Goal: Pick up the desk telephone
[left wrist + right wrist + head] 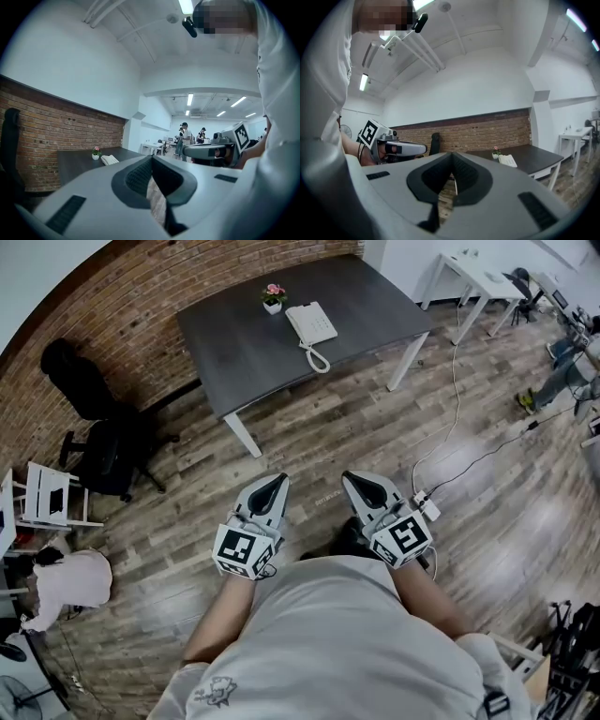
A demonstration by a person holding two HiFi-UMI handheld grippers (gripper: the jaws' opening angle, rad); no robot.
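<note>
A white desk telephone (311,323) with a coiled cord lies on the dark grey table (234,343) far ahead of me, beside a small pot of pink flowers (273,298). It shows small in the left gripper view (109,160) and in the right gripper view (507,161). My left gripper (272,486) and right gripper (359,482) are held side by side close to my body, level, well short of the table. Both are shut with nothing between the jaws.
A black office chair (94,418) stands left of the table by the brick wall (94,315). White cables and a power strip (427,504) lie on the wooden floor to my right. White desks (478,277) stand at the far right. People stand in the background (185,138).
</note>
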